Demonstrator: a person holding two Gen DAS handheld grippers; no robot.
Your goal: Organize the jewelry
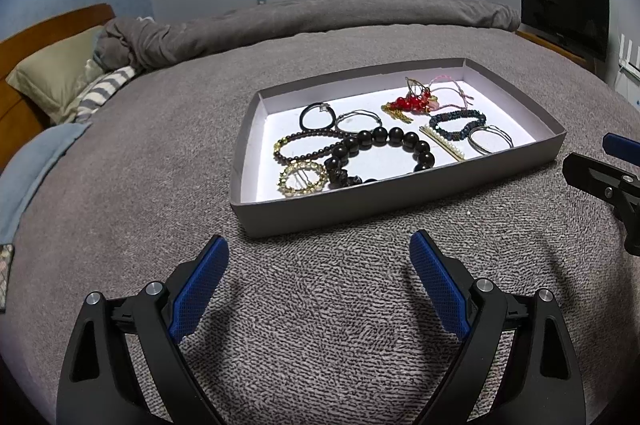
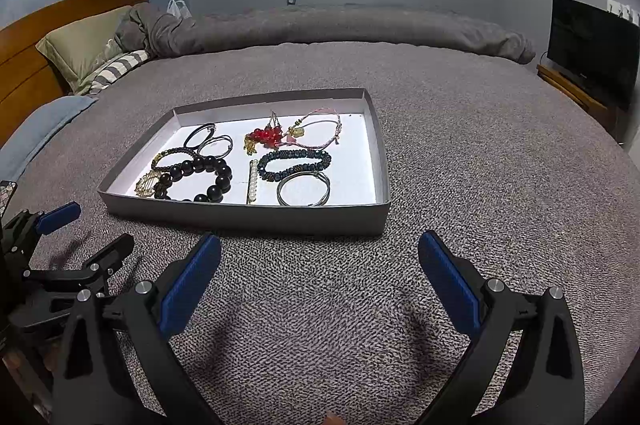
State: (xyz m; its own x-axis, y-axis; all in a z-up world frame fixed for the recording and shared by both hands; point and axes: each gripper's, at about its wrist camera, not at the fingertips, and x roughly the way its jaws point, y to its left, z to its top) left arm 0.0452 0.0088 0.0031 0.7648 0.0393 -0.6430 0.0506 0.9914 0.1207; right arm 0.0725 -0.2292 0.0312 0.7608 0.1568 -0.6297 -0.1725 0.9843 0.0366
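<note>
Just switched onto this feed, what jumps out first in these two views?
A shallow grey tray sits on the grey bedspread, full of jewelry. The big black bead bracelet lies toward its left, with red beads at the back. Both grippers, left and right, are open and empty.
</note>
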